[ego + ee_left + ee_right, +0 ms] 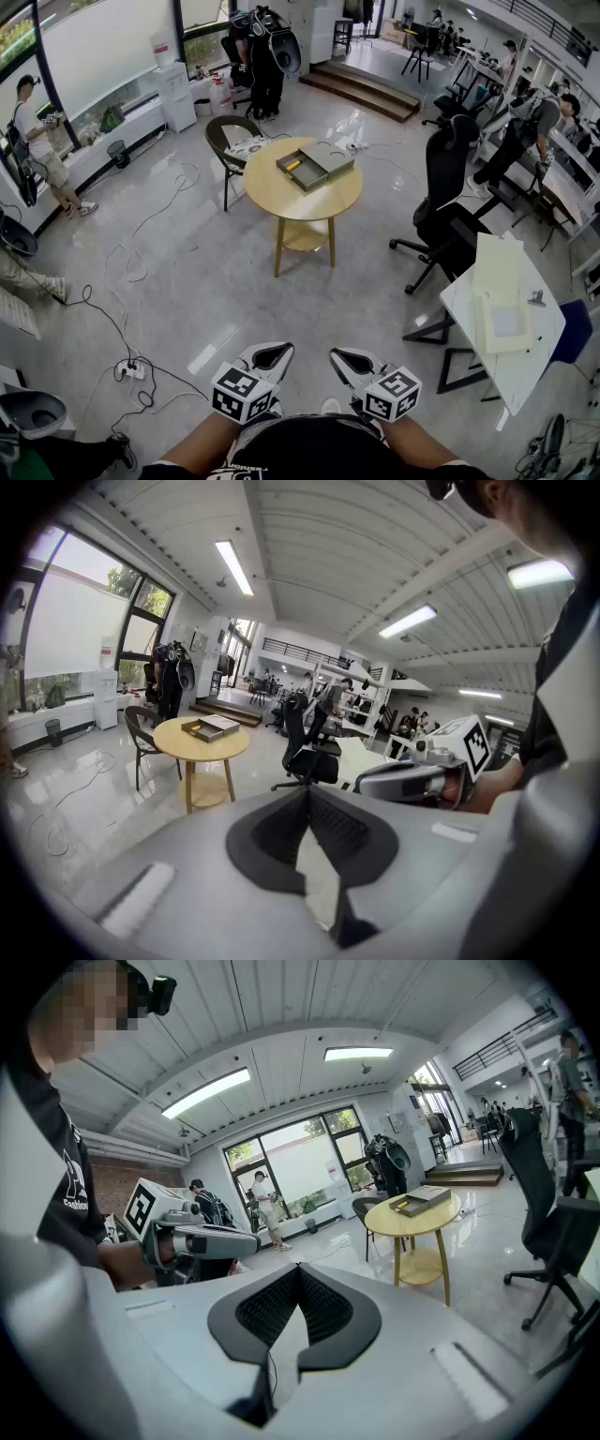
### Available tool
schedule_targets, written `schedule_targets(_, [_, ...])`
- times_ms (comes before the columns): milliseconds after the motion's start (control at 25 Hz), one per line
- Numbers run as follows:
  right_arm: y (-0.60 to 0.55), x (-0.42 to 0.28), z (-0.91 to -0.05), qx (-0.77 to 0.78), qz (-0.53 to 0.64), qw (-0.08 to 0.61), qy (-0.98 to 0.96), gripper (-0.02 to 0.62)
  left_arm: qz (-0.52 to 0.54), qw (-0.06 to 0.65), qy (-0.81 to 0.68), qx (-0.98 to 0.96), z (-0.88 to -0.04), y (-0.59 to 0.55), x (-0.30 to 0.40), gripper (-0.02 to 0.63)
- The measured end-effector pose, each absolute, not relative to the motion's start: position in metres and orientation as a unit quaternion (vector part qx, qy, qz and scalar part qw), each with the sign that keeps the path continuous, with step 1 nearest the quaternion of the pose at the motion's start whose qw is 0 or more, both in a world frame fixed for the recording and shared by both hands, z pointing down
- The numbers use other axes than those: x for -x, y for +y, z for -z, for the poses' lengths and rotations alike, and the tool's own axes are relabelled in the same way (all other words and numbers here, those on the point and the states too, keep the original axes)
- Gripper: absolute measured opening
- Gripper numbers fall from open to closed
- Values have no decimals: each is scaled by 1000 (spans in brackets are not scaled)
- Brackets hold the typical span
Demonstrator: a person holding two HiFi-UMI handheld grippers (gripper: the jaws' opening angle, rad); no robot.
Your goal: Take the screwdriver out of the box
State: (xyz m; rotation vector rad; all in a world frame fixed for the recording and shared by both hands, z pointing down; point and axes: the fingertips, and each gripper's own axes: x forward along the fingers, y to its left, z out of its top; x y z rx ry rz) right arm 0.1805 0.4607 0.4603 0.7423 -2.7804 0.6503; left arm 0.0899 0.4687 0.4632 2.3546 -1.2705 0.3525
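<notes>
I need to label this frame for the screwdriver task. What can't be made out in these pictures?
- Head view: yellow piece in the grey open box on the round wooden table; too small to confirm a screwdriver.
- Both gripper views: box far off, its inside mostly screened by its wall.

The round table (274,192) has a smooth, matt top of pale wood. The floor (187,281) under it is glossy and reflective; the box (328,161) looks like dull grey metal.
</notes>
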Motion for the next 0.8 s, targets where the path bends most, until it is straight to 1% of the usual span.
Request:
schedule_targets(320, [460,-177,-457,-248,-214,99,-940,0,-125,218,-458,-853,-459,468,-89,58])
schedule_targets(600, [458,-177,-452,-249,-211,89,-941,0,-120,214,-459,-854,-455,466,-90,58])
schedule_targets(800, [459,-178,-451,-245,-215,85,-941,0,-109,231,-457,-852,-458,468,-92,58])
